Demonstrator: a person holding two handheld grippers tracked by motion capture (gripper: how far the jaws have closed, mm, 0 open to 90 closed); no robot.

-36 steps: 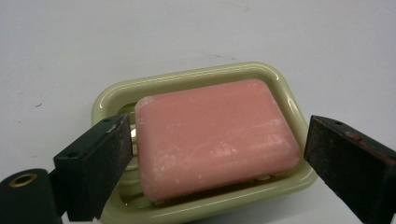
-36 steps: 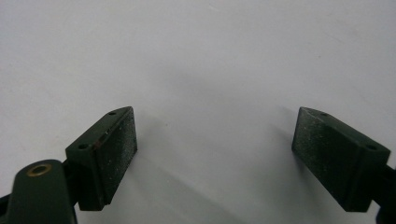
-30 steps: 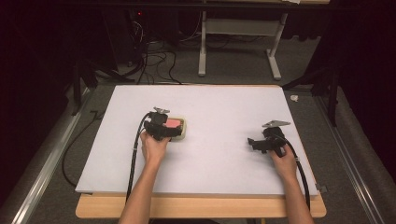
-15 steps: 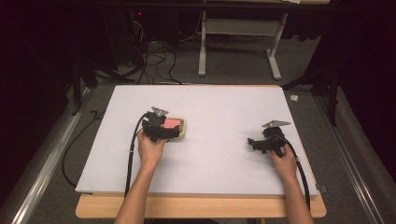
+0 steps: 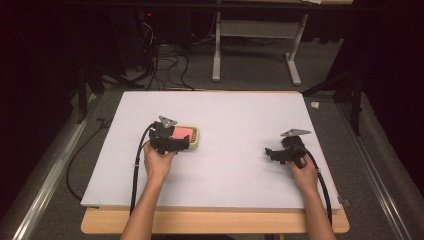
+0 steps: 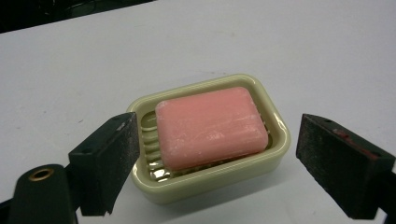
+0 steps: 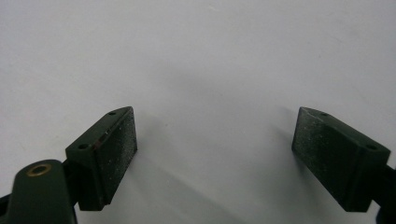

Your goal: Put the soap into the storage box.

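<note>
My left gripper point(image 6: 217, 140), jaws just closing but spread, flanks the soap dish point(image 6: 276, 125) holding pink soap point(image 6: 210, 127) on the white table point(image 5: 240, 115). Its left pad perhaps touches the rim. My right gripper point(image 7: 215, 135) gapes, well apart.

We see a white board point(image 5: 240, 115) lying over the table point(image 5: 215, 227), whose wooden edge shows along the near side. Past the far edge, on the grey floor point(image 5: 250, 82), stands a white metal frame point(image 5: 255, 37) on two legs, and to its left a tangle of black cables point(image 5: 165, 65) runs into the dark. A small white scrap point(image 5: 315, 105) lies on the floor just off the board's far right corner. A metal rail point(image 5: 47, 185) runs along the left side.
</note>
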